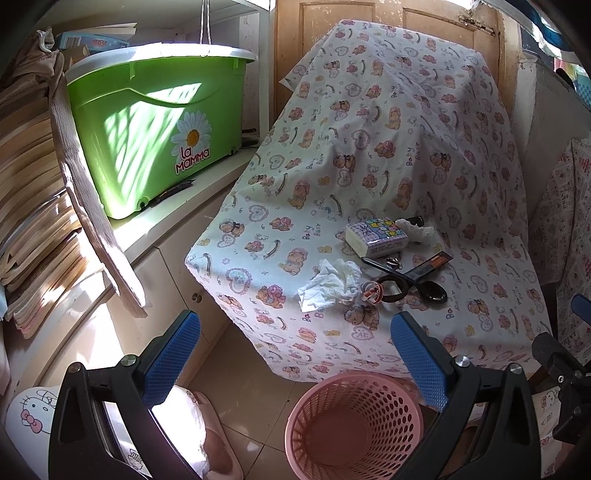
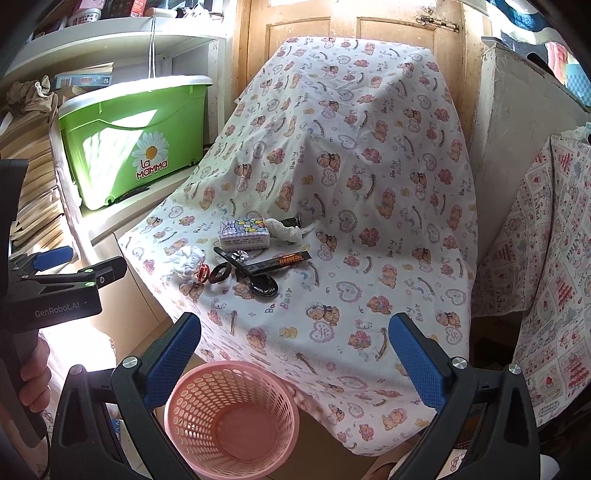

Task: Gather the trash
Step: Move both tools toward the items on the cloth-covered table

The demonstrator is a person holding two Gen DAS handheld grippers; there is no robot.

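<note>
A crumpled white tissue [image 1: 330,284] [image 2: 189,261] lies on the bear-print cloth [image 1: 369,147] [image 2: 351,184]. A second crumpled tissue [image 1: 417,230] [image 2: 286,229] lies beside a tissue pack [image 1: 376,236] [image 2: 243,234]. A dark snack wrapper [image 1: 430,264] [image 2: 280,260], a black spoon [image 1: 424,286] [image 2: 255,277] and a red-white ring [image 1: 371,290] [image 2: 203,273] lie close by. A pink mesh bin [image 1: 354,424] [image 2: 231,417] stands on the floor below the cloth edge. My left gripper [image 1: 295,354] and right gripper [image 2: 295,354] are open and empty above the bin.
A green La Mamma tub [image 1: 155,129] [image 2: 133,140] sits on a white cabinet at the left, beside stacked books [image 1: 29,184]. A wooden door [image 2: 351,26] is behind. Another patterned cloth [image 2: 546,258] hangs at the right. A Hello Kitty item [image 1: 29,413] lies at lower left.
</note>
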